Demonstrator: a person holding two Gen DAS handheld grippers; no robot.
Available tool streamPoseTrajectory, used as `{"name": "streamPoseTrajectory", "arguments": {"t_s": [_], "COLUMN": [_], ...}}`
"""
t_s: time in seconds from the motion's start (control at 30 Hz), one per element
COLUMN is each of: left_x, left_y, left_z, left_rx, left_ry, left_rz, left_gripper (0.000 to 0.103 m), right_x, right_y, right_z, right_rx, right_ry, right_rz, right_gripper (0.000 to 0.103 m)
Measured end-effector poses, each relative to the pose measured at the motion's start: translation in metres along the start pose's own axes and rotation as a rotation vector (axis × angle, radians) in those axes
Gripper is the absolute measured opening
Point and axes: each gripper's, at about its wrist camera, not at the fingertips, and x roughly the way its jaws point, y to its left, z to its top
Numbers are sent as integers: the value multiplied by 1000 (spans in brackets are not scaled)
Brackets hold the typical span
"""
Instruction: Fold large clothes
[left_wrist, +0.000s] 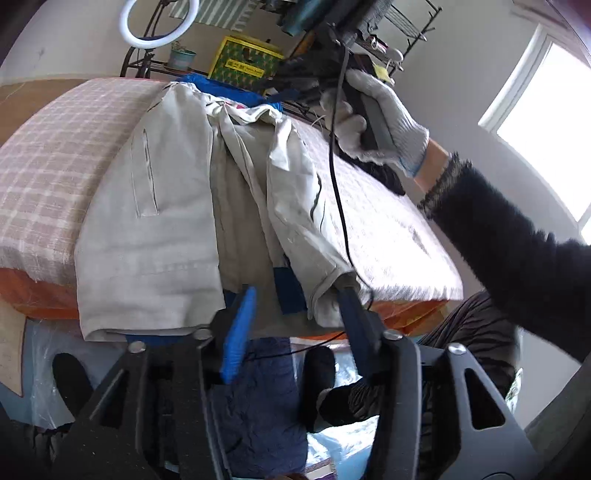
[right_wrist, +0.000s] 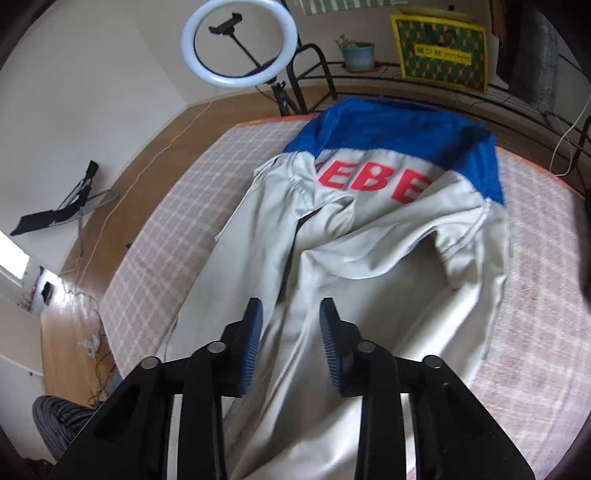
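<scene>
A large light-grey jacket with a blue yoke and red letters lies spread on the checked bed cover. My right gripper hovers over its lower half, jaws open, with no cloth pinched between the blue pads. In the left wrist view the same jacket hangs over the near edge of the bed, sleeves folded inward. My left gripper stands open at that hem, its right finger close to a sleeve cuff, gripping nothing. A gloved hand holds the other gripper above the bed's far side.
A ring light on a stand, a potted plant and a yellow box sit behind the bed. A black cable trails across the cover. The person's dark sleeve reaches in from the right. A window is at right.
</scene>
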Motion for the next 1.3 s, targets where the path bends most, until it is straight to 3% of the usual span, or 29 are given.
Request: {"name": "streamPoseTrajectory", "arguments": {"t_s": [0.03,0.13,0.23,0.37,0.4,0.43,0.47,0.67,0.7,0.77,0.8,1.1,1.17,1.3], "left_x": [0,13,42,77,83,87,89,81,79,75,74,62,65,76], "left_y": [1,9,14,11,10,9,10,18,14,3,-1,19,30,42], "left_z": [7,29,48,50,49,46,43,31,31,31,32,19,16,11], "left_rx": [-19,-73,-148,-171,-147,-122,-118,-149,-134,-84,-68,-113,-134,-125], "left_ry": [-16,-21,40,148,171,190,203,193,186,171,165,156,167,185], "left_rz": [-10,-48,-100,-109,-92,-63,-57,-62,-68,-70,-72,-61,-39,10], "left_gripper": [55,55,55,55,48,26,19,13,13,12,12,8,7,7], "right_x": [-9,-27,-25,-1,7,15,24,54,57,64,66,42,61,112], "right_y": [-8,-33,-53,-61,-63,-63,-62,-69,-73,-78,-80,-58,-47,-35], "right_z": [0,4,13,23,24,25,26,19,19,18,19,28,36,36], "right_rx": [20,60,102,105,99,92,82,108,122,134,138,106,80,22], "right_ry": [-18,-48,-37,16,35,57,82,131,131,143,147,21,40,103], "right_rz": [-9,-69,-112,-168,-196,-220,-235,-310,-319,-335,-337,-230,-218,-284], "right_gripper": [48,49,50,50,50,50,50,49,46,14,8,3,3,3]}}
